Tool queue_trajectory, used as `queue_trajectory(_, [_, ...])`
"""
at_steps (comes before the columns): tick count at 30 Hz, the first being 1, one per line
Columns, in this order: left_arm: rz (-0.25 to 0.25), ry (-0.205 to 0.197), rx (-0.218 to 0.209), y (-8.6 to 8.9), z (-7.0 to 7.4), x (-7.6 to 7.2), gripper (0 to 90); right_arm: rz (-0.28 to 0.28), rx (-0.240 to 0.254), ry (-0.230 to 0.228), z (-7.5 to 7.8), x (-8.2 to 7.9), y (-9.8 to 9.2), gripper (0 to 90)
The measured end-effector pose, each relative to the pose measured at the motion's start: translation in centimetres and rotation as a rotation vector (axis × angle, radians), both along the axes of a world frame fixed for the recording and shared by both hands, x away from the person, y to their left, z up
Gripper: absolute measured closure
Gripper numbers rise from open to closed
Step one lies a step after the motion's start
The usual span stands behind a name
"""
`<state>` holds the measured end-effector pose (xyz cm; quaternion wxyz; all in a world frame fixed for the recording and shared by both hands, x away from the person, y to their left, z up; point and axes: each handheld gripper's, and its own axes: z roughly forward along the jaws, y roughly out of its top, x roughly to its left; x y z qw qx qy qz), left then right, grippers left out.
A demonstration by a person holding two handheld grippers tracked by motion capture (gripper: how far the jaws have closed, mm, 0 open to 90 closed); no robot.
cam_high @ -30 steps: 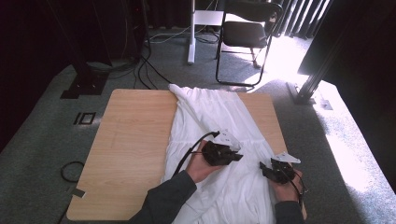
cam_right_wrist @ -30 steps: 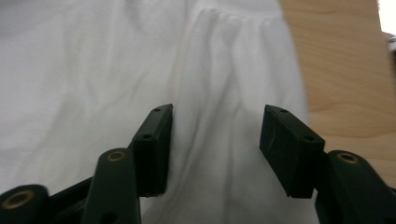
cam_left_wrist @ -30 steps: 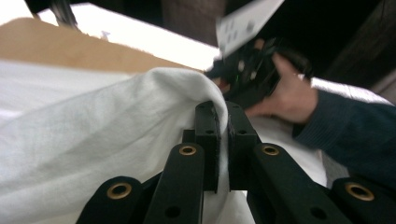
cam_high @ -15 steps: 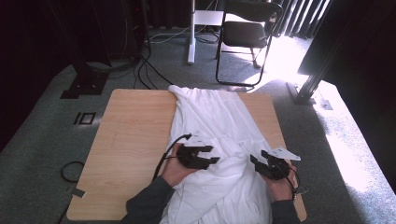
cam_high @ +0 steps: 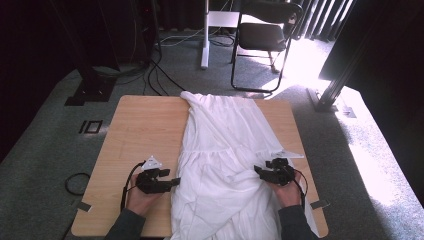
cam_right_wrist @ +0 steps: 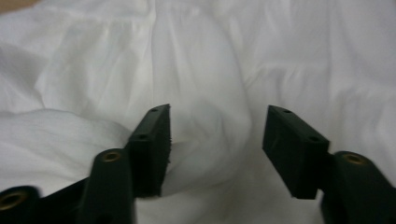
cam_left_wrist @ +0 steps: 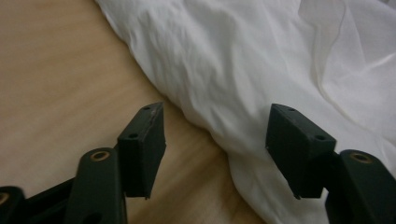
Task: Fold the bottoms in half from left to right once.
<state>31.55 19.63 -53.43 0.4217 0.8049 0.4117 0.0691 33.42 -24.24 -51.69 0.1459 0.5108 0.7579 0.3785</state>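
A long white garment [cam_high: 225, 145] lies spread down the middle of the wooden table [cam_high: 140, 125], its hem hanging over the near edge. My left gripper [cam_high: 172, 182] sits low over bare wood, pointing at the garment's left edge. In the left gripper view the left gripper [cam_left_wrist: 217, 114] is open; its jaws have just been opening, with the cloth's edge [cam_left_wrist: 261, 56] below the gap and untouched by the pads. My right gripper [cam_high: 257, 172] hovers over the garment's right side. Its jaws [cam_right_wrist: 217, 112] have just been opening above rumpled cloth [cam_right_wrist: 201, 60], gripping nothing.
A black chair [cam_high: 267, 35] and a white stand pole [cam_high: 204, 35] are on the carpet beyond the table. Cables [cam_high: 160, 70] run across the floor at the back left, and a cable loop [cam_high: 75, 182] lies left of the table. Bright sunlight falls at the right.
My left gripper has swept left from the middle of the garment to its left edge and has opened. The right gripper has shifted a little to the left and its jaws stand wider.
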Motion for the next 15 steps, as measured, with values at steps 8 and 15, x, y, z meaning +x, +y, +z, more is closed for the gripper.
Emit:
queue_trajectory(8, [-0.109,0.066,-0.016,-2.8,-1.9,-0.5,34.3,0.044,-0.051,0.069,-1.3,0.2,1.2,54.3])
queue_trajectory(15, [-0.144,0.064,0.032,-5.1,-1.9,-0.5,70.7,0.082,-0.086,-0.019,0.4,-0.8,1.3,87.1])
